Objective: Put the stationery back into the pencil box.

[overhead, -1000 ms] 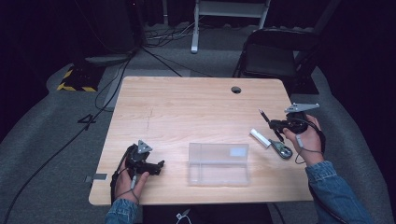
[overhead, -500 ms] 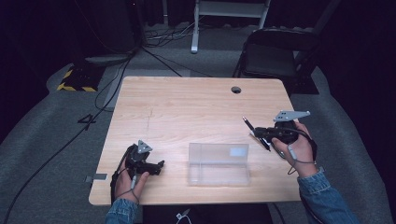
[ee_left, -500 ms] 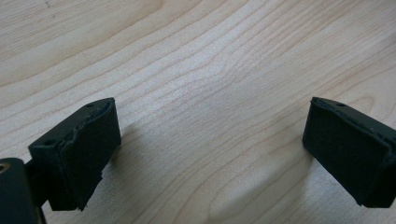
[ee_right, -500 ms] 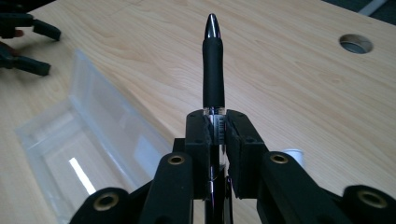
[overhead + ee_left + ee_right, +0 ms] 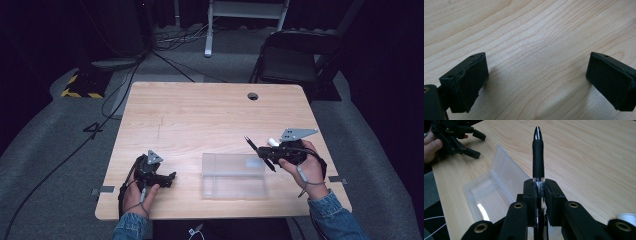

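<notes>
My right gripper (image 5: 266, 155) is shut on a black pen (image 5: 252, 145), just right of the clear plastic box (image 5: 232, 159) at the table's front middle. In the right gripper view the pen (image 5: 538, 157) sticks out past the closed jaws of that gripper (image 5: 539, 187), its silver tip pointing away, with the box (image 5: 499, 182) lying open-topped to the lower left. My left gripper (image 5: 172, 179) rests on the table at the front left, open. Its fingers (image 5: 464, 82) stand wide apart over bare wood, with nothing between them.
A small white cylinder (image 5: 272, 141) lies on the table behind my right gripper and shows as a white cap (image 5: 626, 217). The wooden table (image 5: 200, 115) has a cable hole (image 5: 252, 96) near its far edge. A black chair (image 5: 295, 55) stands beyond the far right corner.
My right hand has carried the pen leftward across the table, from near the right edge to beside the clear box. The left hand and gripper have stayed put.
</notes>
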`<act>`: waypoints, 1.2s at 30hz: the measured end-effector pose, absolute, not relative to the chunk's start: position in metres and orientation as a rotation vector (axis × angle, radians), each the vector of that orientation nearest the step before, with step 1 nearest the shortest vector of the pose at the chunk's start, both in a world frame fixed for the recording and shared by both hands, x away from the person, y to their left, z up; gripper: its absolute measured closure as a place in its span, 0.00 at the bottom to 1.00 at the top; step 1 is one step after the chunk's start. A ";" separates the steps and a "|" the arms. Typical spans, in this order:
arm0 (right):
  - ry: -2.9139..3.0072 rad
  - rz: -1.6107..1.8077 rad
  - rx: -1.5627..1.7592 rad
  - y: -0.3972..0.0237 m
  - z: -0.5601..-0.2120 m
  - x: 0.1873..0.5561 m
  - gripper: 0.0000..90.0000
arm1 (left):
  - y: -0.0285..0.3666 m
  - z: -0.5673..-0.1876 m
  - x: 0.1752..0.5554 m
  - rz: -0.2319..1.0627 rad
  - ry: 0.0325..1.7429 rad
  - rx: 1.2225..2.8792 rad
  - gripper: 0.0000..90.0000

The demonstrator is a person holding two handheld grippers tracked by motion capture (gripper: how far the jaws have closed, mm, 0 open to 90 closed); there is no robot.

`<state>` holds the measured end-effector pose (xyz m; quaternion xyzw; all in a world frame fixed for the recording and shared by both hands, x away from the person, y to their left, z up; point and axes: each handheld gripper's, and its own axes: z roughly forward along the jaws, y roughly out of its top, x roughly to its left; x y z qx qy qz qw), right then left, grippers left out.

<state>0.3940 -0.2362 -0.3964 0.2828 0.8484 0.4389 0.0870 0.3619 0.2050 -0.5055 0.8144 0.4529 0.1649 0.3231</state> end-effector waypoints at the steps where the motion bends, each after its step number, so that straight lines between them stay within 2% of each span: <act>1: 2.529 1.311 0.837 -0.235 -0.397 0.393 0.89 | 0.205 -0.505 0.362 0.433 1.189 2.137 0.05; 36: 2.718 1.148 0.583 -0.182 -0.436 0.381 0.89 | 0.205 -0.505 0.362 0.433 1.189 2.137 0.05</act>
